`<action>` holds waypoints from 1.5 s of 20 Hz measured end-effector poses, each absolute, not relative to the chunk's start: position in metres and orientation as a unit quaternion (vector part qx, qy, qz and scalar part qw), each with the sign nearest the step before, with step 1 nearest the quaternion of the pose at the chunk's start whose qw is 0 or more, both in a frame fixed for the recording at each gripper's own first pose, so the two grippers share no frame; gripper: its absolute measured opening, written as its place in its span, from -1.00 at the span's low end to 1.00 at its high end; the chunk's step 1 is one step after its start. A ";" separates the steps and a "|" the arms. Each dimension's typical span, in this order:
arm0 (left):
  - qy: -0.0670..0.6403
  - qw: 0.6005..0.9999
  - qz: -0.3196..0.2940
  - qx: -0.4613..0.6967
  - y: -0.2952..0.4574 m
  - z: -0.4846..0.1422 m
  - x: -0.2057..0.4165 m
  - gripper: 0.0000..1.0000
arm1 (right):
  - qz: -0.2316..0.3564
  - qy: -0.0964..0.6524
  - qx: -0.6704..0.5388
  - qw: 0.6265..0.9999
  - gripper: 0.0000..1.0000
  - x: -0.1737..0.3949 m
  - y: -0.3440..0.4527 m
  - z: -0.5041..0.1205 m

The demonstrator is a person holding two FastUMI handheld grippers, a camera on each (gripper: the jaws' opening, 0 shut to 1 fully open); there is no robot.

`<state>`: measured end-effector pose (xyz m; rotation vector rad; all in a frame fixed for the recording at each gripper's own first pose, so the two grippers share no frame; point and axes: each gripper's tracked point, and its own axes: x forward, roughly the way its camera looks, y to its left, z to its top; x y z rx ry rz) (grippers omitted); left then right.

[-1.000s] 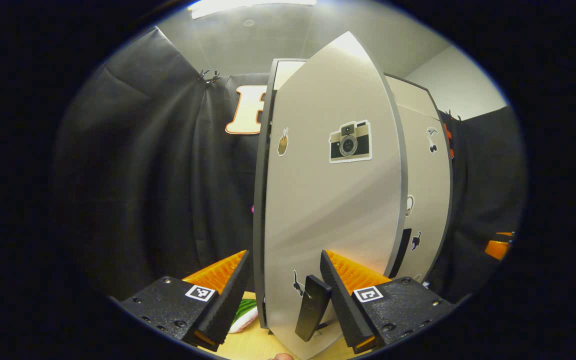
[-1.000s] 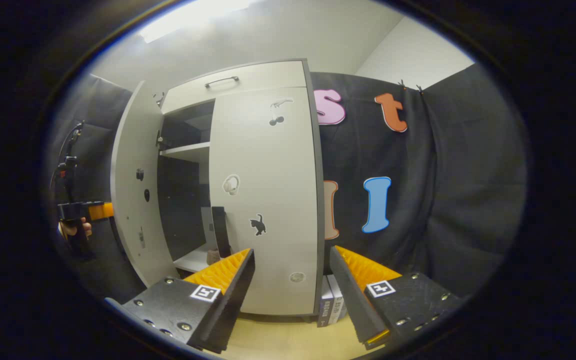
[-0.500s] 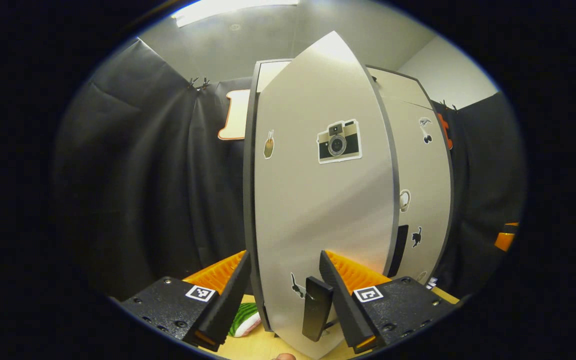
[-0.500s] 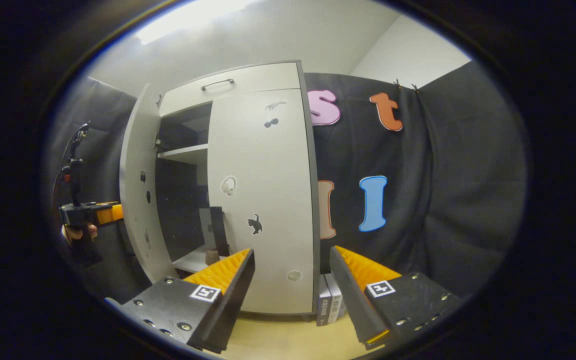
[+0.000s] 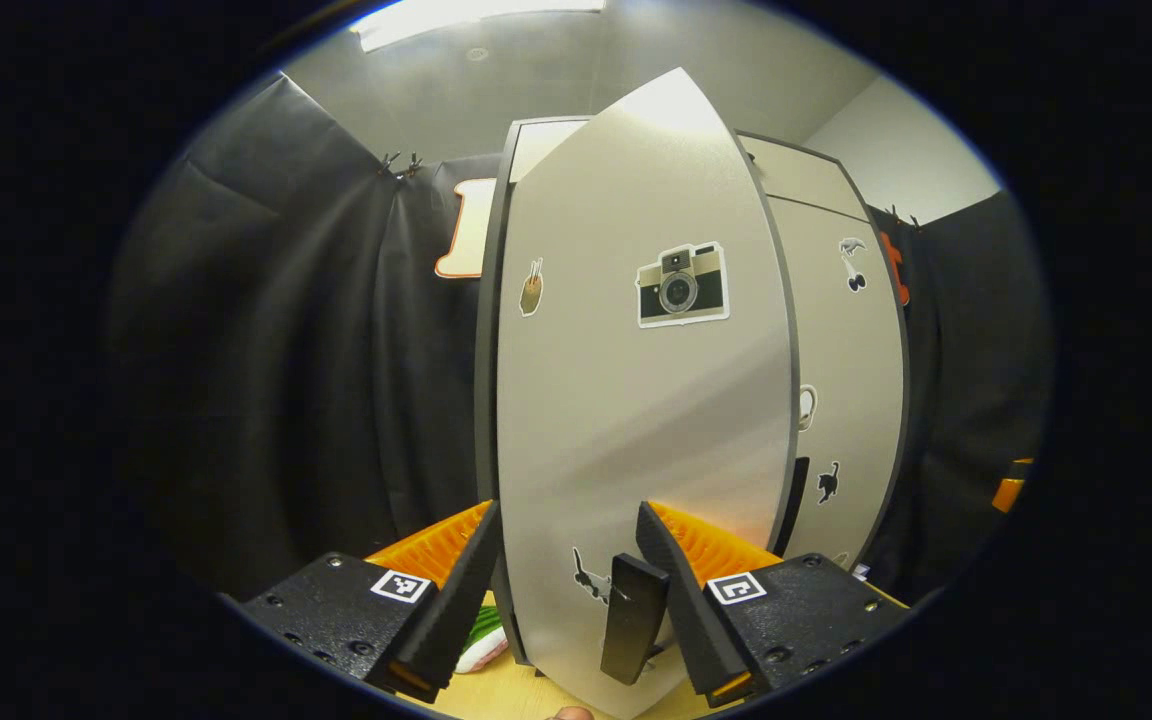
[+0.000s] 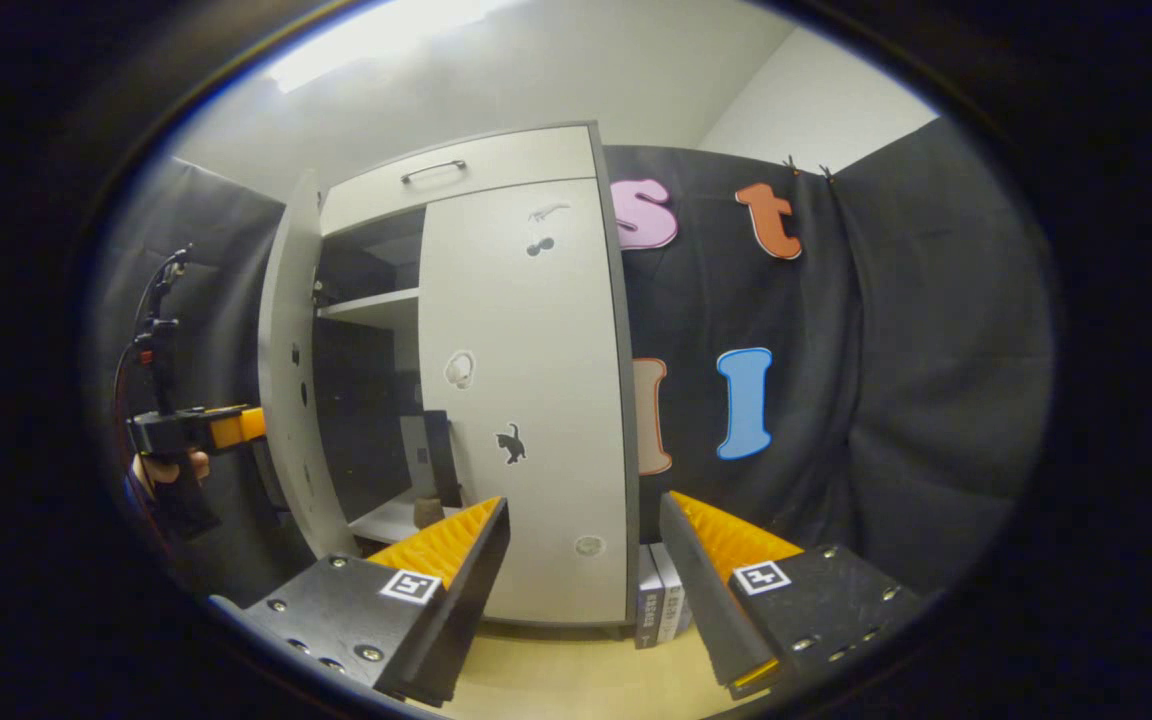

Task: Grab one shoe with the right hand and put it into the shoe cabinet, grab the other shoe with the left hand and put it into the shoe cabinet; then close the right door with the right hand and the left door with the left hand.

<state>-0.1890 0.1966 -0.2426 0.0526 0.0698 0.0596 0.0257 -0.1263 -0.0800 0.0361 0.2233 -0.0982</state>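
One shoe [image 6: 425, 512] sits inside the shoe cabinet [image 6: 506, 170]; left gripper [image 5: 566, 560], jaws apart, faces the half-open left door [image 5: 636, 420]; right gripper [image 6: 581, 560] is likewise spread.

Left gripper [image 5: 566, 560] and right gripper [image 6: 584, 555], fingers [image 6: 446, 545] spread wide, empty, both level.

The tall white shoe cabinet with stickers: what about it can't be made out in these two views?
- Shoes inside: in the right gripper view the closed right door covers that half, and the gap beside the open left door is dark.
- Contact: in the left gripper view, the left gripper straddles the left door's black handle, but any touch is unclear.
- Green and white object: the door and a finger cut it off.
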 end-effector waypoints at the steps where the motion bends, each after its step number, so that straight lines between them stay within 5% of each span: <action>1: 0.034 0.999 0.031 0.027 0.196 -0.242 -0.188 0.70 | -0.050 0.111 0.017 0.992 0.82 0.025 -0.127 -0.080; 30: 0.035 0.999 0.015 0.024 0.163 -0.247 -0.158 0.70 | -0.059 0.114 0.022 0.992 0.82 0.001 -0.134 -0.074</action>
